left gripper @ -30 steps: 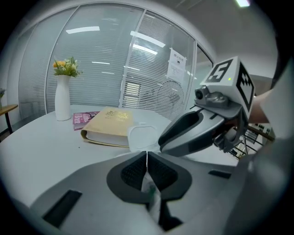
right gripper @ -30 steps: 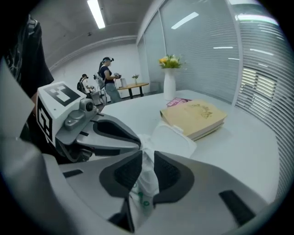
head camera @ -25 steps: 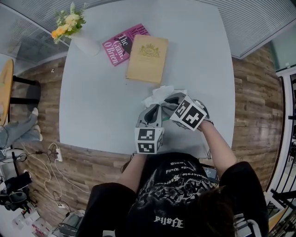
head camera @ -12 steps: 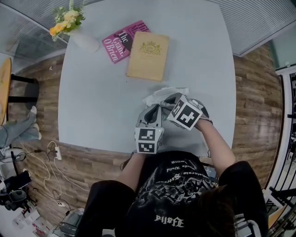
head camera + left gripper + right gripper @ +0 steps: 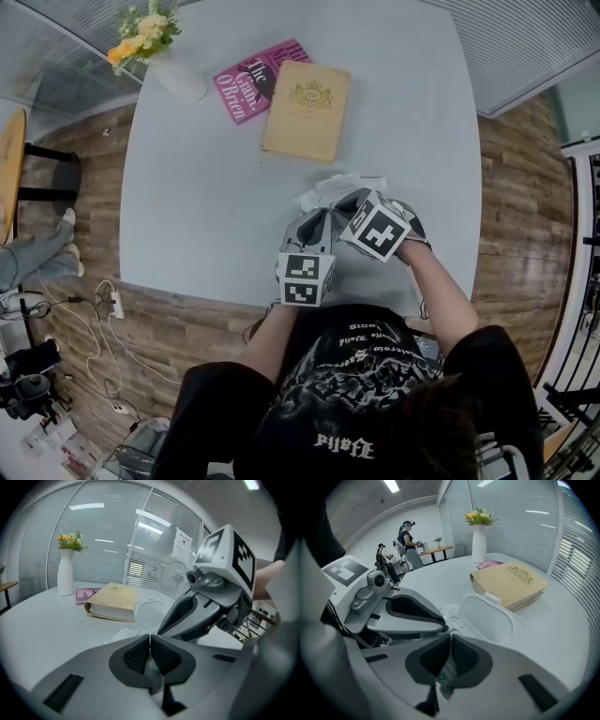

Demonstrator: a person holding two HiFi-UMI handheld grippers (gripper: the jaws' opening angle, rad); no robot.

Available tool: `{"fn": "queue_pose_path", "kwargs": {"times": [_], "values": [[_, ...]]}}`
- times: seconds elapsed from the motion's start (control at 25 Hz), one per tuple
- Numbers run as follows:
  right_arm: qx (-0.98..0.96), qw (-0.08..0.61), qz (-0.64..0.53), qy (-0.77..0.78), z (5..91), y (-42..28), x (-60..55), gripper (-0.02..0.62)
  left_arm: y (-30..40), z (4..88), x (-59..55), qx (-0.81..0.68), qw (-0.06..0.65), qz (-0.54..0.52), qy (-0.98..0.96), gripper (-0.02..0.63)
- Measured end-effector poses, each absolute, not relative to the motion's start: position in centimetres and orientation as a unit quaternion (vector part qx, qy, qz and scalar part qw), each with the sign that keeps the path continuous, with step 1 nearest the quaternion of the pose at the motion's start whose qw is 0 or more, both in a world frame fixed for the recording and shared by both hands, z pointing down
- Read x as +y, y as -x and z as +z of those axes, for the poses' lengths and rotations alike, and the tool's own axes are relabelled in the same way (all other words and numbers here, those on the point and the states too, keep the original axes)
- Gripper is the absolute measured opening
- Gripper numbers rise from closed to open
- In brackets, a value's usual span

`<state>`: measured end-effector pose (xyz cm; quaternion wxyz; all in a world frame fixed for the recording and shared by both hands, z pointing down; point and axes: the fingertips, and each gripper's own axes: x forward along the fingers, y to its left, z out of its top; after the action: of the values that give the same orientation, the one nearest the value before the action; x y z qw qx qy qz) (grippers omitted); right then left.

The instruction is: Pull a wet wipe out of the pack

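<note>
Currently both grippers crowd over the pack (image 5: pixel 323 195) near the table's (image 5: pixel 206 187) near edge, its lid (image 5: pixel 487 616) flipped open toward the tan book (image 5: pixel 307 111). My left gripper (image 5: pixel 150 649) has its jaws pressed together on a thin white-and-green bit of the pack, I'd say to anchor it against the pull. My right gripper (image 5: pixel 450 654) has just been closing. Its jaws now pinch a thin white strip with green marks, probably the tip of the wipe, though it could be pack film. Nothing is drawn out yet. Next I'd lift the right and hold the left down.
</note>
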<state>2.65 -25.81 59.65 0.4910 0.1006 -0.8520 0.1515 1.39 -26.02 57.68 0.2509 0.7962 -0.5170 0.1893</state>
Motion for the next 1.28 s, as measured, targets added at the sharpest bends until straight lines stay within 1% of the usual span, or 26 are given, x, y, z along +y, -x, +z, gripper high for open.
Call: {"fn": "queue_pose_path", "kwargs": {"times": [0.12, 0.36, 0.6, 1.04, 1.16, 1.28], "values": [[-0.861, 0.467, 0.163, -0.115, 59.2, -2.8, -26.0, 0.009, -1.5, 57.5, -26.0, -0.516, 0.252, 0.193, -0.796, 0.011], [-0.883, 0.385, 0.218, -0.155, 56.6, -3.1, -27.1, 0.006, -1.4, 57.7, -26.0, -0.52, 0.244, 0.207, -0.792, 0.011], [-0.891, 0.351, 0.236, -0.165, 54.8, -3.4, -27.1, 0.006, -1.5, 57.8, -26.0, -0.516, 0.253, 0.201, -0.793, 0.011], [-0.907, 0.247, 0.259, -0.222, 49.3, -4.7, -27.3, 0.006, -1.4, 57.7, -26.1, -0.513, 0.262, 0.192, -0.795, 0.011], [-0.911, 0.203, 0.266, -0.242, 47.2, -5.2, -27.3, 0.006, -1.3, 57.5, -26.0, -0.514, 0.268, 0.185, -0.794, 0.011], [-0.912, 0.143, 0.275, -0.268, 44.7, -6.2, -27.5, 0.006, -0.8, 57.0, -25.9, -0.52, 0.276, 0.168, -0.79, 0.011]]}}
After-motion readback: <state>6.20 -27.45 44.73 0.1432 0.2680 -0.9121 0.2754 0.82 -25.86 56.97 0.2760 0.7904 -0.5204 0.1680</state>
